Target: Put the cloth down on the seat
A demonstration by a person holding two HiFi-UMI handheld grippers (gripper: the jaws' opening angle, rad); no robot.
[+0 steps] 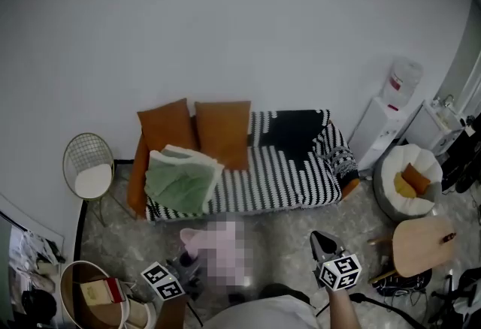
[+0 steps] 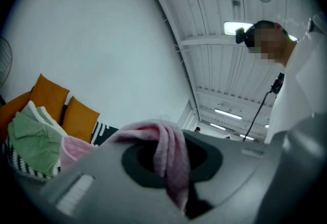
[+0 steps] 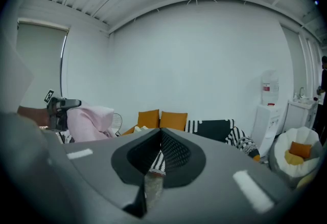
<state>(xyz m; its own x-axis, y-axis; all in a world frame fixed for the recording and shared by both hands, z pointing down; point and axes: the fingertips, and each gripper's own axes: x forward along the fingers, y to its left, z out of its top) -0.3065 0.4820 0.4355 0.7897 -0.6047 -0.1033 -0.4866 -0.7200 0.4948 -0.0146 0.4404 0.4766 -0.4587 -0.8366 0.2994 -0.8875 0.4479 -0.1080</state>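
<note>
A pink cloth (image 1: 197, 240) hangs from my left gripper (image 1: 188, 260), low in the head view and partly under a mosaic patch. The left gripper view shows the cloth (image 2: 166, 149) draped over and pinched between the jaws, which are shut on it. In front stands the sofa with a black-and-white striped seat (image 1: 278, 183). My right gripper (image 1: 320, 240) is held beside it at the lower right; its jaws meet at the tips with nothing between them (image 3: 160, 132). From the right gripper view the pink cloth (image 3: 89, 120) shows at the left.
Two orange cushions (image 1: 223, 131) and a folded green blanket (image 1: 183, 179) fill the sofa's left half. A wire chair (image 1: 90, 166) stands left of it. A water dispenser (image 1: 391, 102), a white beanbag (image 1: 409, 173) and a wooden stool (image 1: 421, 245) are at the right. A basket (image 1: 75, 275) sits lower left.
</note>
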